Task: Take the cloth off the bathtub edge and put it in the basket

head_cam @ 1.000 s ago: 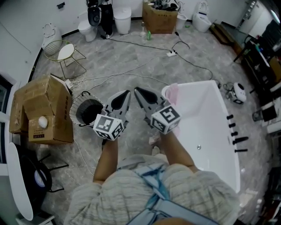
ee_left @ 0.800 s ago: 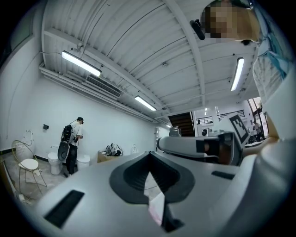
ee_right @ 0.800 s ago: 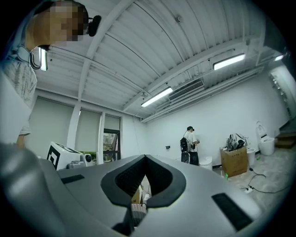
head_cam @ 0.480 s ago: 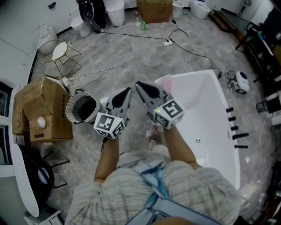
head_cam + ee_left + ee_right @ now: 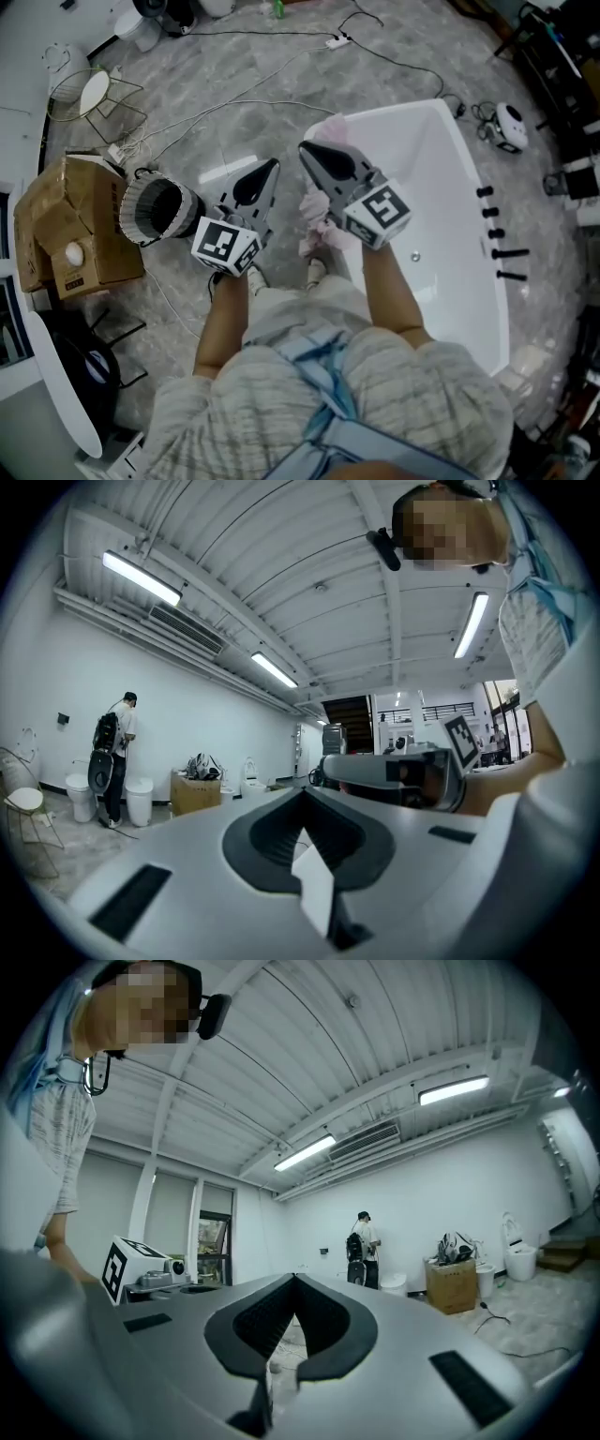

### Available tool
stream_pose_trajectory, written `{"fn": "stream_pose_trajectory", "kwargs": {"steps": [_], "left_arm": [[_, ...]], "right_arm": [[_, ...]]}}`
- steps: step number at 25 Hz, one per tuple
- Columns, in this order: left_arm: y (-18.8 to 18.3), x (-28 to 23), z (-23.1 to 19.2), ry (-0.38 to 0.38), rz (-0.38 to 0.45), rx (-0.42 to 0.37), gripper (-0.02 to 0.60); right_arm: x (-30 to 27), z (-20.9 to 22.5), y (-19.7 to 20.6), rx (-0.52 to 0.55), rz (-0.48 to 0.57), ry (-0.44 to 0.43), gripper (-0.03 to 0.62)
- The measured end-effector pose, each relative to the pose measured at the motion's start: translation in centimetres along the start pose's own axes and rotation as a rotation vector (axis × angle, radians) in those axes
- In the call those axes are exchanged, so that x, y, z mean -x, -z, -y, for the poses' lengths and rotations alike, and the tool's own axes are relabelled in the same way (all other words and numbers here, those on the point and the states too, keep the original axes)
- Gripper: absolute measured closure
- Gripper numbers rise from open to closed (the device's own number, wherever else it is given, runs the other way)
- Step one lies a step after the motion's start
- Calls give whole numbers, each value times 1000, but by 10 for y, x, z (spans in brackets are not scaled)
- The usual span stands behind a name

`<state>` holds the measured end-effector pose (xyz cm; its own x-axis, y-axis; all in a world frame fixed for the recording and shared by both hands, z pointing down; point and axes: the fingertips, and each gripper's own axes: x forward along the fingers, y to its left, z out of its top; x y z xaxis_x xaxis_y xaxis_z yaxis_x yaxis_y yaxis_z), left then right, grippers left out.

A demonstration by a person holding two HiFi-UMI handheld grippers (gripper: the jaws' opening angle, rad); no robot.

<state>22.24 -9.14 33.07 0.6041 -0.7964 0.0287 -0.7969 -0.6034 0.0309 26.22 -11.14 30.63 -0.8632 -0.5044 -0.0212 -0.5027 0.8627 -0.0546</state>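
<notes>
A pink cloth (image 5: 326,127) lies over the near corner of the white bathtub (image 5: 441,169) in the head view. A round basket (image 5: 155,208) with a dark opening stands on the floor to the left of the tub. My left gripper (image 5: 272,167) is held between basket and tub, shut and empty. My right gripper (image 5: 305,148) is beside it, just short of the cloth, also shut with nothing in it. Both gripper views look out across the room; the left gripper (image 5: 302,791) and the right gripper (image 5: 293,1281) each show closed jaws and neither cloth nor basket.
An open cardboard box (image 5: 80,234) stands left of the basket. Cables (image 5: 253,94) run over the marble floor, and a wire chair (image 5: 94,94) stands at the far left. Black fittings (image 5: 495,225) sit on the tub's right rim. A person (image 5: 361,1246) stands by the far wall.
The head view has moved forward, so tub, cloth and basket lie nearer to the grippers. Both grippers stay shut and side by side.
</notes>
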Motion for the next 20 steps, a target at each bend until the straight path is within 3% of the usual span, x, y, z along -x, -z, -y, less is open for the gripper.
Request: {"fn": "stream_pose_trajectory", "kwargs": {"steps": [5,13,20], "left_arm": [[24,-27,-4,57,-41,29,580],[89,-62,14,179,-123,43,580],[144,-86,39,285,-167,42,578]], "right_arm": [[18,46,20,28,-39,58,591],[49,86,105,26,-273,97,591],[57,90,175,56,-454,62,589]]}}
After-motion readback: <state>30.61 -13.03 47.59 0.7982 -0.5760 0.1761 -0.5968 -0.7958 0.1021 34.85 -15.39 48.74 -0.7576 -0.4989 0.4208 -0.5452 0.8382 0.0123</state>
